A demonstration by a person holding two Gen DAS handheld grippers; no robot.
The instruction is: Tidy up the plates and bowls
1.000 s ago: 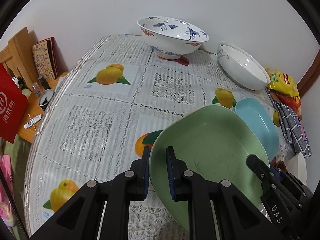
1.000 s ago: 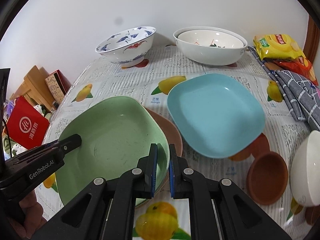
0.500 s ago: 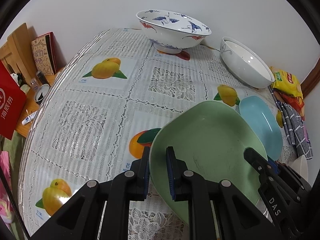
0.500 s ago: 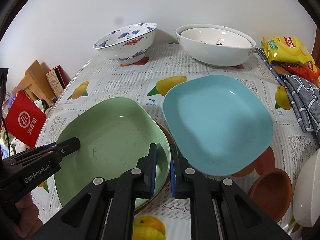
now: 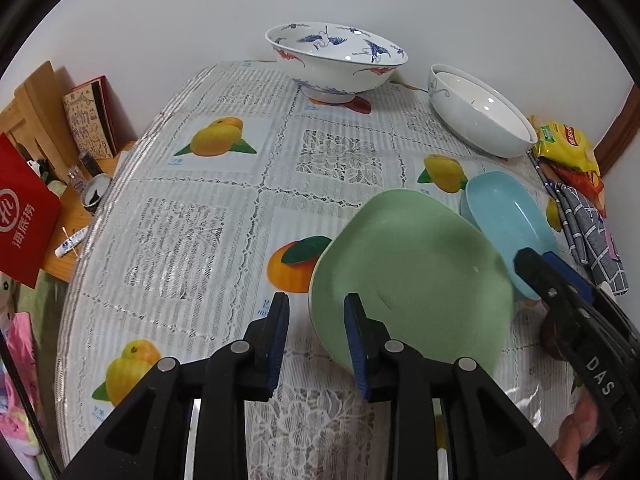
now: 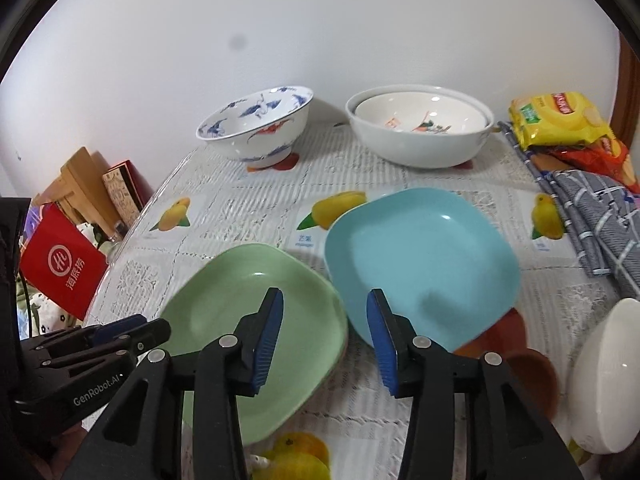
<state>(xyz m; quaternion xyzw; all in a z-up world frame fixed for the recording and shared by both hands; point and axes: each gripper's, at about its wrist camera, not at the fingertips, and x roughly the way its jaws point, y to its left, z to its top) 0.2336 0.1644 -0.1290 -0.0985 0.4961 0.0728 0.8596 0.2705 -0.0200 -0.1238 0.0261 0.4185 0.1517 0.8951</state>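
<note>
A green square plate [image 5: 412, 280] [image 6: 256, 320] lies low at the near side of the table, blurred in the left wrist view. My left gripper [image 5: 316, 336] straddles its left rim; its jaws are opening and the pads stand off the rim. My right gripper [image 6: 324, 338] is over the plate's right corner, its jaws also opening with nothing pressed between them. Just right of the green plate is a blue square plate [image 6: 420, 260] [image 5: 504, 216], resting on something brown. Each gripper shows at the edge of the other's view.
At the back stand a blue-and-white crane bowl [image 6: 256, 128] and nested white bowls [image 6: 420, 128]. Snack bags [image 6: 560, 120] and a grey checked cloth [image 6: 592, 216] lie at the right. A small brown bowl [image 6: 532, 372] and a white bowl [image 6: 604, 376] sit near right. The table's edge runs along the left.
Both grippers were shut on the green plate's rim and have now let go. The right gripper has drawn back a little, and the plate has dropped away from the pads.
</note>
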